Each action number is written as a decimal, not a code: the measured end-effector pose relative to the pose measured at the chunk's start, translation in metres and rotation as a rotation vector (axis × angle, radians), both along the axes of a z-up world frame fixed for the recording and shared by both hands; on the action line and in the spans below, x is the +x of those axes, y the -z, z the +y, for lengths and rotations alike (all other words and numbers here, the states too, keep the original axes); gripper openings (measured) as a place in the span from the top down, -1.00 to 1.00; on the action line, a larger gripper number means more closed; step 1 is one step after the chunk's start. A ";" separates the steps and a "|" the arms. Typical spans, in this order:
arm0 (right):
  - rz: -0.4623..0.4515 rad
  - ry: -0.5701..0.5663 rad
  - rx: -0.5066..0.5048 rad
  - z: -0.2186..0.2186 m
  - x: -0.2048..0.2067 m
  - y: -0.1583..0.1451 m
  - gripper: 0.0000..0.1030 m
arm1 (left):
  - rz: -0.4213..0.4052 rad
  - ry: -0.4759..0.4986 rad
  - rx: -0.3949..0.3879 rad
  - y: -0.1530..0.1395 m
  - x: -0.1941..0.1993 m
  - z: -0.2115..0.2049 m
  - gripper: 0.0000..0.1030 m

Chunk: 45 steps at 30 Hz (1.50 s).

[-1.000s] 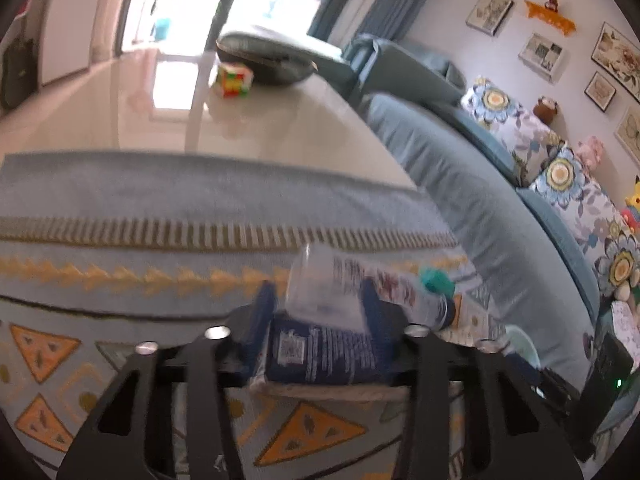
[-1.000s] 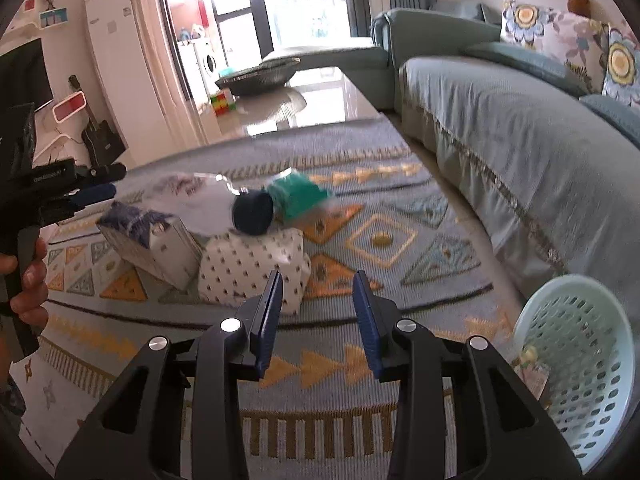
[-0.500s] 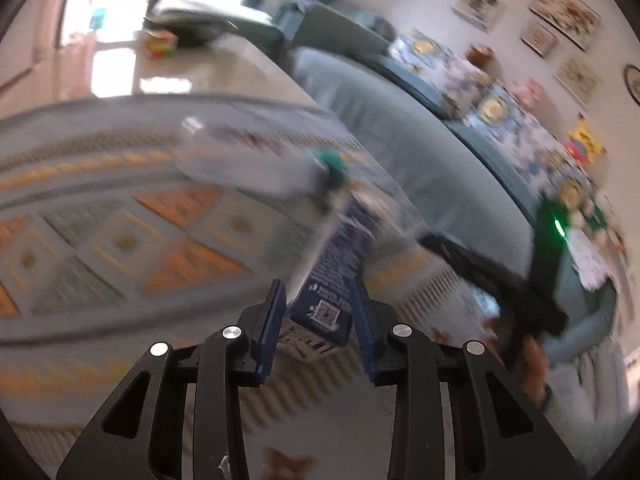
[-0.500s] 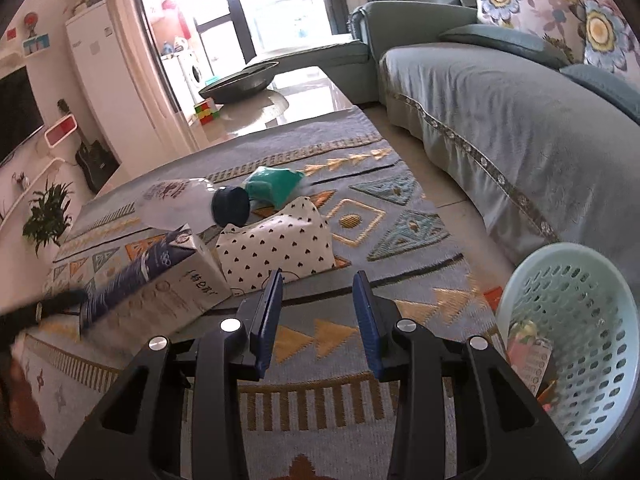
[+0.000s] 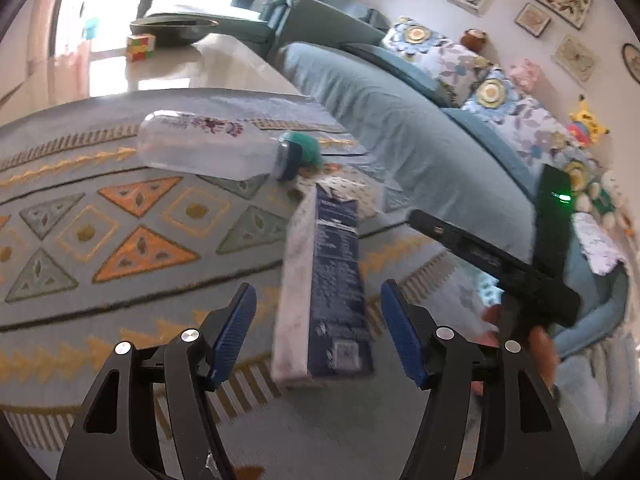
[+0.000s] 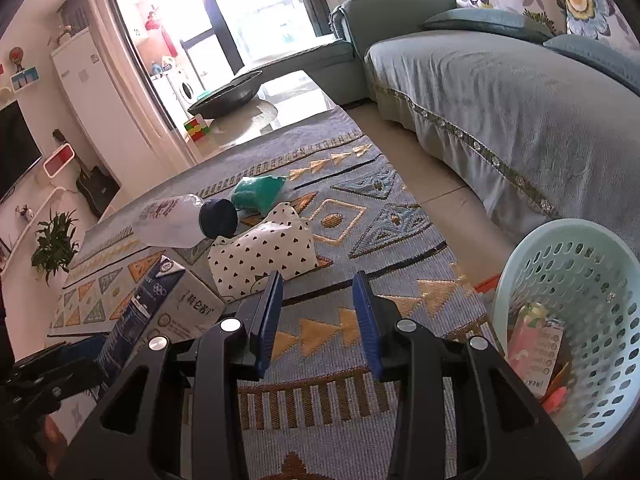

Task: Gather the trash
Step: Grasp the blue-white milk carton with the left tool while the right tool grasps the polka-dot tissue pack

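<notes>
the left gripper (image 5: 316, 330) has just been opening, and its jaws stand apart with the carton (image 5: 324, 300) between them, neither pad pressing it. the carton is blurred and runs toward 12 o'clock; whether it rests on the rug (image 5: 120, 216) i cannot tell. a bottle (image 5: 212, 150) lies at 11 o'clock, a green wad (image 5: 310, 152) at its cap. the right gripper (image 6: 318, 320) is narrowly parted and holds nothing; the dotted bag (image 6: 264, 256) lies just past its tips at 11 o'clock, the basket (image 6: 592, 280) at 3 o'clock, cut off by the frame edge, its contents hard to make out.
</notes>
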State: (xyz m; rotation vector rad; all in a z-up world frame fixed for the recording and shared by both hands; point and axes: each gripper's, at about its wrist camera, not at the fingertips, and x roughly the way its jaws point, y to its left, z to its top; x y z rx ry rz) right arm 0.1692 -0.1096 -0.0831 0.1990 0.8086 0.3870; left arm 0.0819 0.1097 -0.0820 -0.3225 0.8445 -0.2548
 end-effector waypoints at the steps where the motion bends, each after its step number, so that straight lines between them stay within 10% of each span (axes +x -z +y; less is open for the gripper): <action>1: 0.003 0.001 0.002 0.000 0.000 0.000 0.36 | 0.019 -0.015 0.017 0.004 0.004 -0.001 -0.09; 10: 0.000 -0.025 0.011 0.002 0.000 0.001 0.35 | 0.036 -0.155 -0.035 0.019 -0.007 0.039 -0.01; 14: -0.005 -0.040 0.006 0.006 -0.001 0.001 0.35 | -0.006 -0.163 0.014 0.010 -0.010 0.044 -0.56; 19: 0.011 -0.092 -0.019 0.017 0.003 0.001 0.11 | 0.029 -0.081 0.074 0.011 0.002 0.033 -0.69; 27: -0.002 -0.218 -0.148 0.066 0.028 -0.006 -0.66 | 0.084 -0.126 0.246 0.022 0.021 0.014 -0.10; 36: 0.106 -0.214 -0.217 0.086 0.074 0.021 -0.68 | -0.019 -0.301 0.093 0.016 -0.005 0.050 -0.08; 39: 0.083 -0.250 -0.260 0.095 0.069 0.021 -0.56 | -0.013 -0.300 0.088 0.017 -0.004 0.050 -0.09; 45: 0.011 -0.302 -0.319 0.109 0.047 0.018 0.36 | -0.020 -0.286 0.131 0.014 -0.007 0.038 -0.09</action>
